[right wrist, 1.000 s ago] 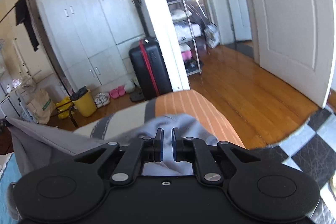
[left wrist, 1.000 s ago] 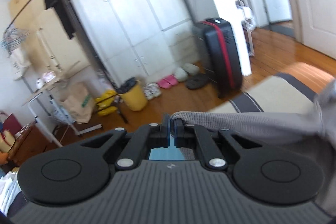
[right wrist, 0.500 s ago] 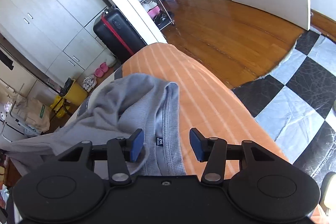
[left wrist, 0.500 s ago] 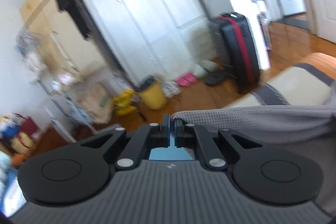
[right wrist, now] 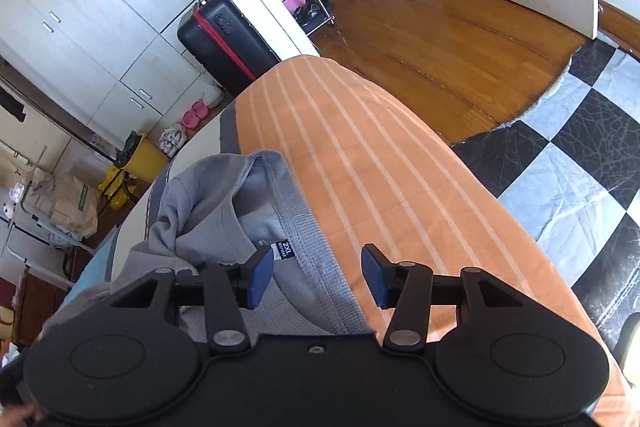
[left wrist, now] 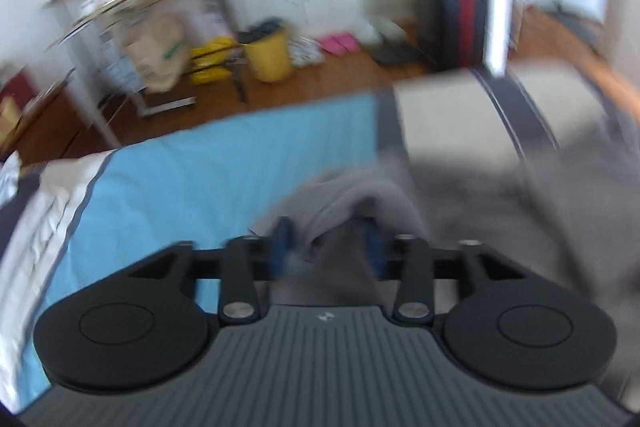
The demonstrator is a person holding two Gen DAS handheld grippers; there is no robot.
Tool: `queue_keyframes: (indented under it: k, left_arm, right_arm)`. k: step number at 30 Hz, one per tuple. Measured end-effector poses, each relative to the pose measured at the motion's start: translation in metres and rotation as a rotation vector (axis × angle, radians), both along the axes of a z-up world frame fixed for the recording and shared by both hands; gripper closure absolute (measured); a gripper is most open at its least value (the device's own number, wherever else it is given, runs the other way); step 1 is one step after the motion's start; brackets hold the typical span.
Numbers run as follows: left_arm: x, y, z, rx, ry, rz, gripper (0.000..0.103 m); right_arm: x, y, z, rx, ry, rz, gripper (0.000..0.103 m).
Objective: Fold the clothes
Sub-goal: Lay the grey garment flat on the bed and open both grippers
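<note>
My grey sweatshirt [right wrist: 224, 211] lies crumpled along the bed [right wrist: 400, 187], collar label up. My right gripper [right wrist: 316, 275] and left gripper [left wrist: 326, 247] gape wide over it, empty.

striped bed [right wrist: 400, 187], grey garment [right wrist: 208, 211] on it

We read just one marking — "2XL" on the small dark label [right wrist: 285, 249] sewn inside the grey garment's [right wrist: 224, 195] neckline.

Left wrist view — motion-blurred throughout; garment [left wrist: 460, 195] edges indistinct. Right wrist view — gripper body hides the garment's [right wrist: 224, 211] near part; label [right wrist: 285, 249] small print unreadable below "2XL".
</note>
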State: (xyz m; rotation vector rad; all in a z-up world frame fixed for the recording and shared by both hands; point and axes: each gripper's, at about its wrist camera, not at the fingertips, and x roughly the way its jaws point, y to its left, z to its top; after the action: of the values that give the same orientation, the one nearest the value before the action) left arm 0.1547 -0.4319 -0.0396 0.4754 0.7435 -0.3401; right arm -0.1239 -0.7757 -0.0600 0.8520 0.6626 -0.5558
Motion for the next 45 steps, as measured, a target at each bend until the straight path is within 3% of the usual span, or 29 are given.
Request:
queue_keyframes:
  k: [2, 4, 8, 13, 17, 19, 21, 23, 25, 29, 37, 41, 42, 43, 45]
  left_arm:
    - [-0.021, 0.002, -0.009, 0.089, -0.010, -0.051, 0.054]
    - [-0.034, 0.013, -0.004, 0.033, -0.019, -0.073, 0.053]
    - [-0.050, 0.042, 0.005, -0.168, 0.033, -0.060, 0.042]
    - [-0.074, 0.064, -0.003, -0.184, 0.065, -0.072, 0.040]
    - [-0.093, 0.075, -0.013, -0.280, 0.100, -0.128, 0.038]
    - [-0.097, 0.071, -0.021, -0.286, 0.117, -0.166, 0.038]
    - [-0.097, 0.065, -0.028, -0.277, 0.154, -0.200, 0.037]
    - [-0.093, 0.060, -0.034, -0.292, 0.255, -0.255, 0.037]
    - [-0.091, 0.056, -0.037, -0.272, 0.282, -0.283, 0.037]
    - [-0.086, 0.049, -0.041, -0.203, 0.205, -0.251, 0.026]
    - [-0.072, 0.041, -0.053, -0.212, 0.192, -0.224, 0.026]
    - [-0.063, 0.036, -0.057, -0.218, 0.182, -0.240, 0.026]
    - [-0.060, 0.036, -0.058, -0.240, 0.201, -0.241, 0.023]
    - [-0.055, 0.035, -0.059, -0.255, 0.224, -0.247, 0.020]
    - [-0.050, 0.031, -0.060, -0.249, 0.232, -0.258, 0.017]
  right_arm:
    - [-0.001, 0.004, 0.002, -0.003, 0.003, -0.002, 0.048]
    - [-0.002, 0.009, 0.003, -0.003, 0.004, 0.007, 0.048]
    - [0.000, 0.020, 0.005, -0.019, 0.029, 0.020, 0.046]
    - [-0.014, 0.020, -0.004, 0.139, 0.009, 0.061, 0.042]
    - [-0.027, 0.025, -0.016, 0.150, 0.090, 0.025, 0.037]
    - [-0.030, 0.025, -0.023, 0.175, 0.114, 0.019, 0.036]
    - [-0.029, 0.023, -0.028, 0.238, 0.052, 0.036, 0.034]
    - [-0.025, 0.020, -0.038, 0.344, -0.059, 0.090, 0.020]
    - [-0.018, 0.022, -0.050, 0.401, -0.062, 0.128, 0.017]
    - [-0.010, 0.031, -0.047, 0.329, 0.020, 0.146, 0.017]
    - [-0.020, 0.048, -0.025, 0.129, 0.139, 0.161, 0.017]
    - [-0.019, 0.035, -0.047, 0.151, 0.169, 0.096, 0.015]
    - [-0.016, 0.034, -0.050, 0.130, 0.155, 0.109, 0.016]
    - [-0.012, 0.037, -0.050, 0.082, 0.136, 0.148, 0.036]
    - [-0.004, 0.048, -0.046, -0.045, 0.091, 0.258, 0.061]
